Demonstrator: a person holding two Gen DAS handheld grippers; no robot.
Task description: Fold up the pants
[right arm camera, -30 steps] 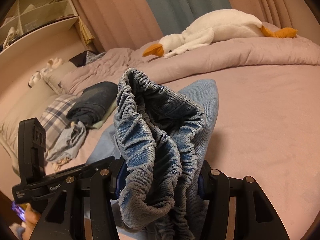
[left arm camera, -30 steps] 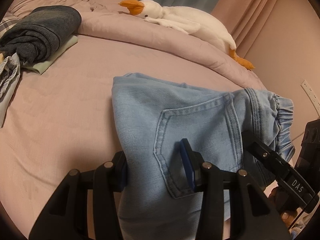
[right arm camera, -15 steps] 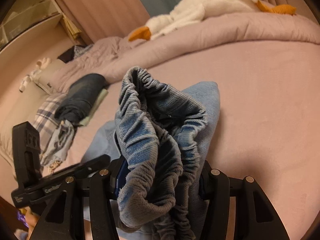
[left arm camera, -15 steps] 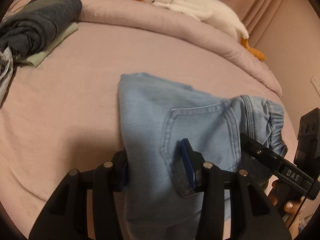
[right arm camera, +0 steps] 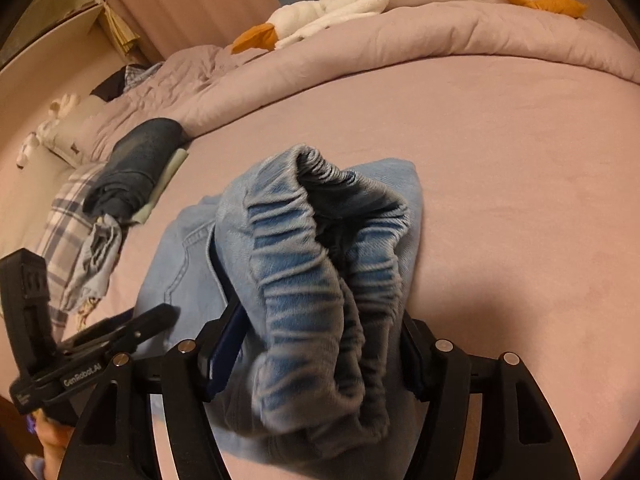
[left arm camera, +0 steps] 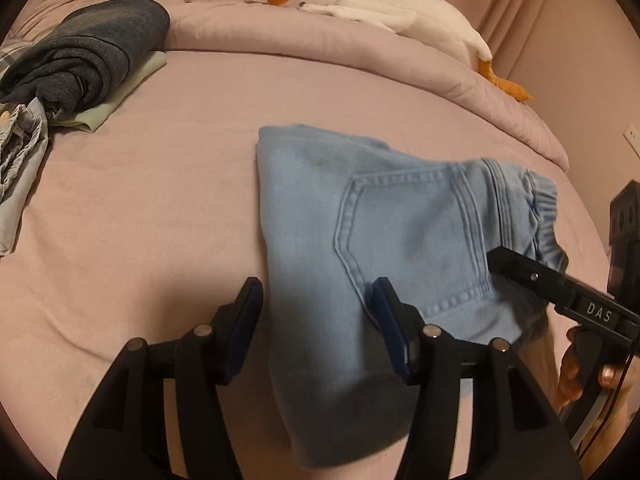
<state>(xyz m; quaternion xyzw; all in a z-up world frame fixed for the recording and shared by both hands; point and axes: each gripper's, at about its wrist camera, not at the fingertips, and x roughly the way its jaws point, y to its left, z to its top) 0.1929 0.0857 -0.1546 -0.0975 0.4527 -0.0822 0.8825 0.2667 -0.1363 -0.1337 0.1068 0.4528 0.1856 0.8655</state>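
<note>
My left tongs [left arm camera: 316, 320], spread wide, straddle the folded light-blue denim pants [left arm camera: 384, 216] lying at centre frame on the pink bedsheet [left arm camera: 140, 208]. My right tongs [right arm camera: 320, 344] pinch the bunched elastic waistband [right arm camera: 320, 260], low centre in the right wrist view.

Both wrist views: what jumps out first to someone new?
The light blue jeans dominate, folded on the pink bed sheet, with the left gripper straddling the leg side and the right gripper around the bunched elastic waistband. Behind them, a white plush goose lies on the rolled duvet, and a dark folded garment sits far left.
</note>
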